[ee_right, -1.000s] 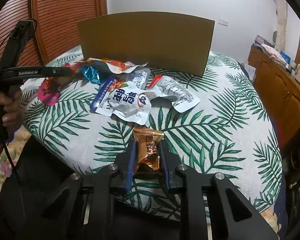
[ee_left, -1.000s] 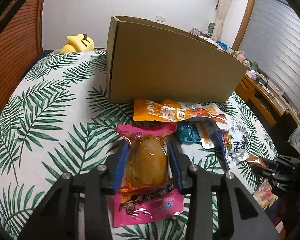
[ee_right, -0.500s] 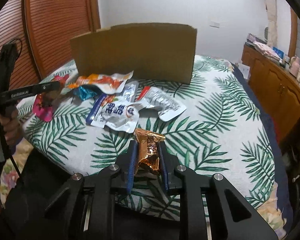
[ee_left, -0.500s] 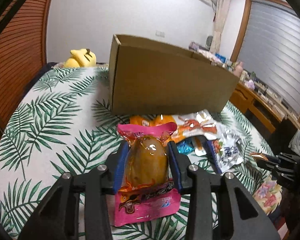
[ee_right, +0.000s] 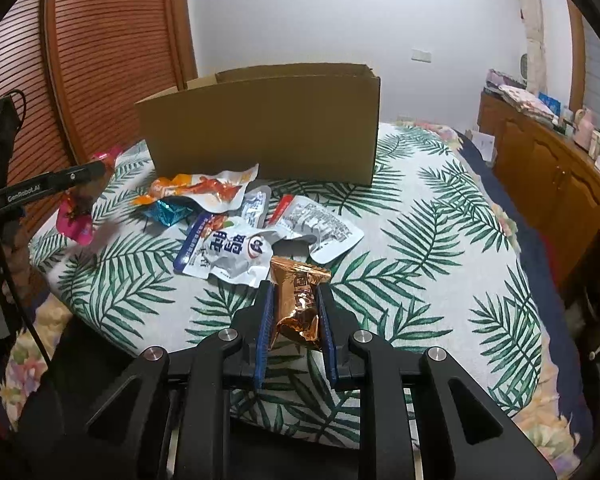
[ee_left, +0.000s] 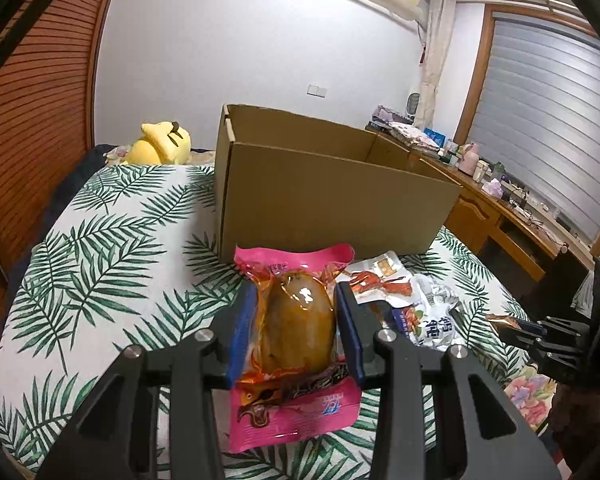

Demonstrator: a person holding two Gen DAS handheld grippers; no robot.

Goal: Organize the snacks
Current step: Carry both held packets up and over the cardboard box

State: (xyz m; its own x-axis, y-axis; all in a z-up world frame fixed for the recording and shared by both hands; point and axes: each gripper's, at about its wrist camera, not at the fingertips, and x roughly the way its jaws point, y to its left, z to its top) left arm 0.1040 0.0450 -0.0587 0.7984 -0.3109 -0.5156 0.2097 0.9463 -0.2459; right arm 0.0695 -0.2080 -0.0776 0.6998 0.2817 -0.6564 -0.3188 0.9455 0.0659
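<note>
My left gripper (ee_left: 296,292) is shut on a pink snack pouch (ee_left: 296,328) with a brown egg-shaped piece inside, held above the leaf-print table. An open cardboard box (ee_left: 324,200) stands just beyond it. In the right wrist view my right gripper (ee_right: 296,292) is shut on a small copper foil packet (ee_right: 298,304), lifted near the table's front edge. The box (ee_right: 260,128) stands at the back. The left gripper (ee_right: 96,168) with its pink pouch (ee_right: 76,220) shows at the far left. The right gripper (ee_left: 504,322) shows at the right edge of the left wrist view.
Several loose snack packets lie before the box: an orange one (ee_right: 204,188), a blue foil one (ee_right: 170,212), white ones (ee_right: 228,252). A yellow plush toy (ee_left: 160,144) sits behind the table. A wooden sideboard (ee_right: 548,168) runs along the right.
Both grippers have risen with their snacks, and both views have tilted up. The box's open top now shows in both views.
</note>
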